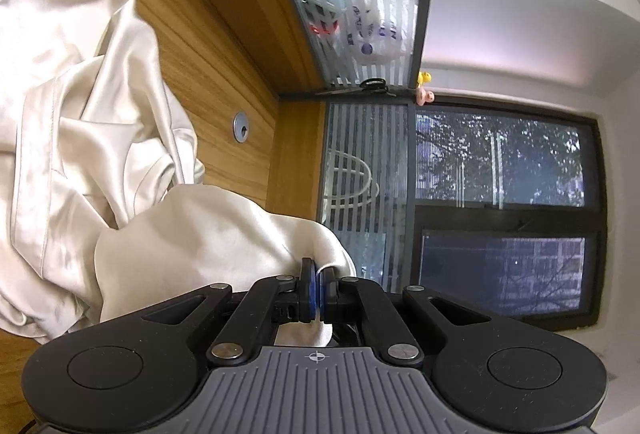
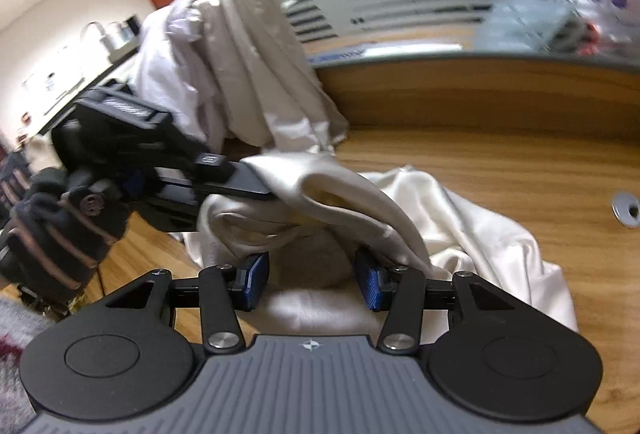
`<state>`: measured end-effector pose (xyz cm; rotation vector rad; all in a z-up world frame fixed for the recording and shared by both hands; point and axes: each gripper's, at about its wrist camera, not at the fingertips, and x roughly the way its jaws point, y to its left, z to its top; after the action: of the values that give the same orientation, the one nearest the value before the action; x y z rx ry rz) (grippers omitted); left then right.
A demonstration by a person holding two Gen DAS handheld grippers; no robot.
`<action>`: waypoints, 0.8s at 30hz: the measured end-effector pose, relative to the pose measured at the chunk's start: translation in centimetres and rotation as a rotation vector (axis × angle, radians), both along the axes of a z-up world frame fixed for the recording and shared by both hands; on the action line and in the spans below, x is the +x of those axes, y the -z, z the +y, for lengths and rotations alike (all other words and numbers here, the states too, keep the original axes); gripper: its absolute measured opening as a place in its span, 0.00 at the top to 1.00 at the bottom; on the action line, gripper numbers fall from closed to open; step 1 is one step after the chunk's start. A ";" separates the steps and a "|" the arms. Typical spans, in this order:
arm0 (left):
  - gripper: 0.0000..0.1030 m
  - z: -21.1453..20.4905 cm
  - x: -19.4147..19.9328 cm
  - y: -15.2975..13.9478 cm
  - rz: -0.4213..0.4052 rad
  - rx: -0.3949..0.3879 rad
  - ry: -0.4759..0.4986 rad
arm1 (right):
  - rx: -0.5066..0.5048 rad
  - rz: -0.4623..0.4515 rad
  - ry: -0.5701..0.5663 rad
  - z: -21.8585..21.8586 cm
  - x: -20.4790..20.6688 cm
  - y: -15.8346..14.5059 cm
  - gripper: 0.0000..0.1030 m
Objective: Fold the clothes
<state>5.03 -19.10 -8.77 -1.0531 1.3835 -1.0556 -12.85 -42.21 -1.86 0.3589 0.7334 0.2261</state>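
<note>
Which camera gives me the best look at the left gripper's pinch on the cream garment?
The left wrist view: the left gripper sits shut on a fold of the cream garment, close and sharp. The right wrist view shows that gripper only side-on and blurred, its tips buried in the fabric.

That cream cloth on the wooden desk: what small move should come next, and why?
Probably close the right gripper on the fold in front of it. Its jaws stand open with the cream cloth between them but not pinched, while the left gripper is already clamped on an edge. With two grips, the cloth could be lifted and spread.
</note>
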 end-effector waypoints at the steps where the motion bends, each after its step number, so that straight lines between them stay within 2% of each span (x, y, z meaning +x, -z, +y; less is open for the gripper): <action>1: 0.97 0.0 0.1 0.2 0.011 -0.001 -0.004 | -0.007 -0.012 -0.009 0.2 -0.1 -0.2 0.48; 6: 0.97 -0.2 0.0 0.6 0.041 -0.018 0.003 | -0.065 -0.028 -0.025 0.9 0.0 -0.8 0.48; 9: 0.97 -0.4 -0.3 0.7 0.054 -0.028 0.018 | -0.080 -0.018 -0.013 0.8 0.4 -0.4 0.43; 18: 0.97 -1.6 -0.8 1.2 0.099 -0.041 0.047 | -0.121 -0.015 -0.008 0.8 0.3 -0.1 0.36; 23: 0.97 -2.2 -0.9 1.3 0.111 -0.044 0.059 | -0.116 -0.015 0.001 0.7 0.0 0.2 0.39; 24: 0.97 -2.1 -0.9 1.2 0.106 -0.043 0.054 | -0.114 -0.017 0.002 0.7 -0.1 0.2 0.48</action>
<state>4.16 -21.22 -9.93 -1.1224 1.4864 -1.0864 -12.94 -41.55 -2.06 0.2489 0.7262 0.1846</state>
